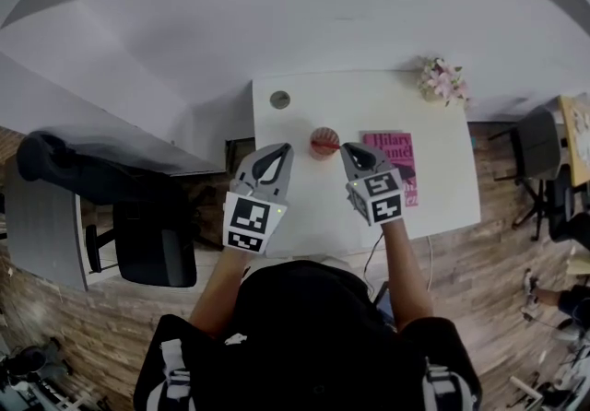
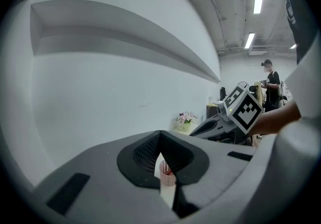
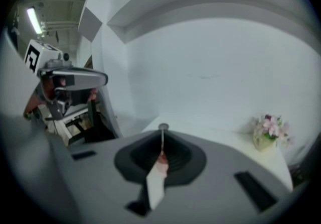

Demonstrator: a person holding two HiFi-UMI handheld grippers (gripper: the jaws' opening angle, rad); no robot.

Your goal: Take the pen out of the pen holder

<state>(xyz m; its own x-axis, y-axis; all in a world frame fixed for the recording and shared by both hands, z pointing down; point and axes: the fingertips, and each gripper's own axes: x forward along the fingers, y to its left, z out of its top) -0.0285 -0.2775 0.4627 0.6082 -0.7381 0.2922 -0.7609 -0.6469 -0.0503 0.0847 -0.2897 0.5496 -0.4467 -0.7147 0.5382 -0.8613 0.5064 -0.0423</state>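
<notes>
Nearest, the left gripper and the right gripper hover over the white desk. Each has its jaws closed together at the tips, with nothing held. Between the two tips, a little farther, stands the red pen holder; the pen in it is too small to make out. To the right lies a pink book. A flower pot is at the far right corner.

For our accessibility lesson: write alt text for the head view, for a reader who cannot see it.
From above, a person holds the left gripper and right gripper, both shut, on either side of a red pen holder on a white table. A pink book lies to its right; flowers stand at the far right corner.
</notes>
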